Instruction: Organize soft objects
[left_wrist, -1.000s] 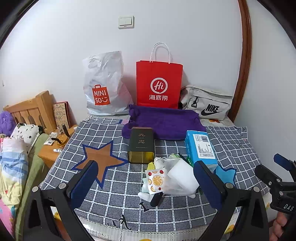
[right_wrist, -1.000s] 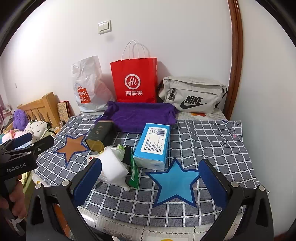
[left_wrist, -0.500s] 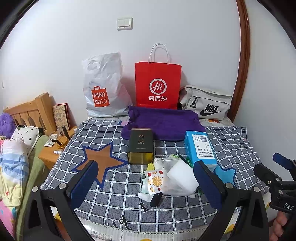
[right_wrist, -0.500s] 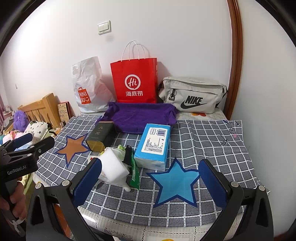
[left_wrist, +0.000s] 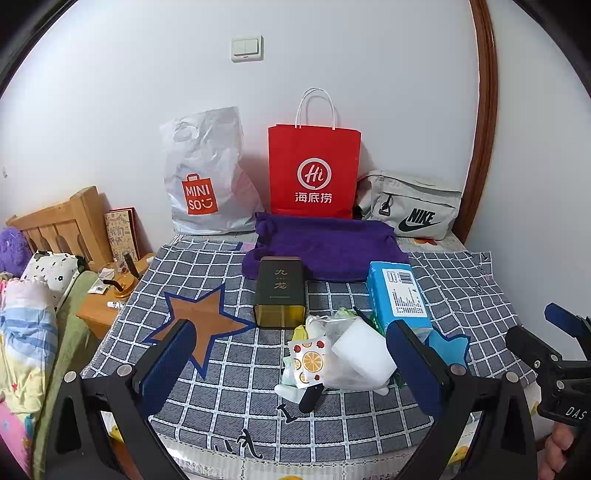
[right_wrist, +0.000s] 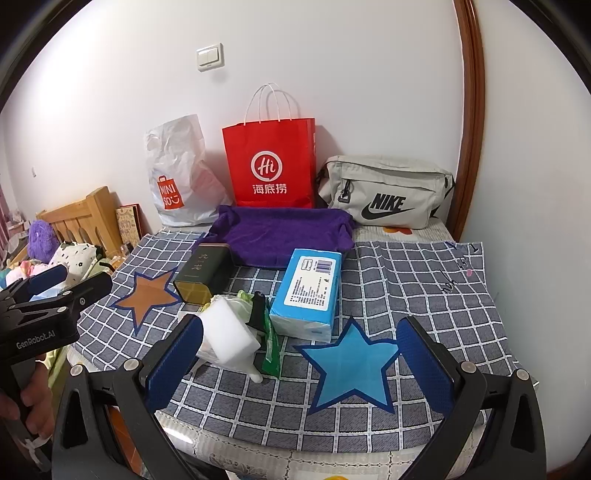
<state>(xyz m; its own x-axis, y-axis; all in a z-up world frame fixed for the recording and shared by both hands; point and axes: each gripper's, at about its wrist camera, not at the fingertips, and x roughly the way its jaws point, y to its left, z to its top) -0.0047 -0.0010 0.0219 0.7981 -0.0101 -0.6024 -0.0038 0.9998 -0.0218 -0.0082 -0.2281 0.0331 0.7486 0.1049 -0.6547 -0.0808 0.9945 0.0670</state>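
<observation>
Left-wrist view shows me the checked cloth (left_wrist: 369, 417) with nothing sorted yet, by my judgement: the purple towel (left_wrist: 328, 245) lies at the back, the blue tissue pack (left_wrist: 399, 295) just beside the clutter, and the white sponge (left_wrist: 364, 356) sits in the central pile with small sachets (left_wrist: 306, 360). Both my left gripper (left_wrist: 291, 363) and right gripper (right_wrist: 301, 363) stand wide and empty short of the pile, so all picking remains.

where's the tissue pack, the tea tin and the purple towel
tissue pack (right_wrist: 308, 286), right wrist view, on its printed top face
tea tin (left_wrist: 280, 284), left wrist view, on its dark top face
purple towel (right_wrist: 280, 232), right wrist view, mid-cloth
</observation>
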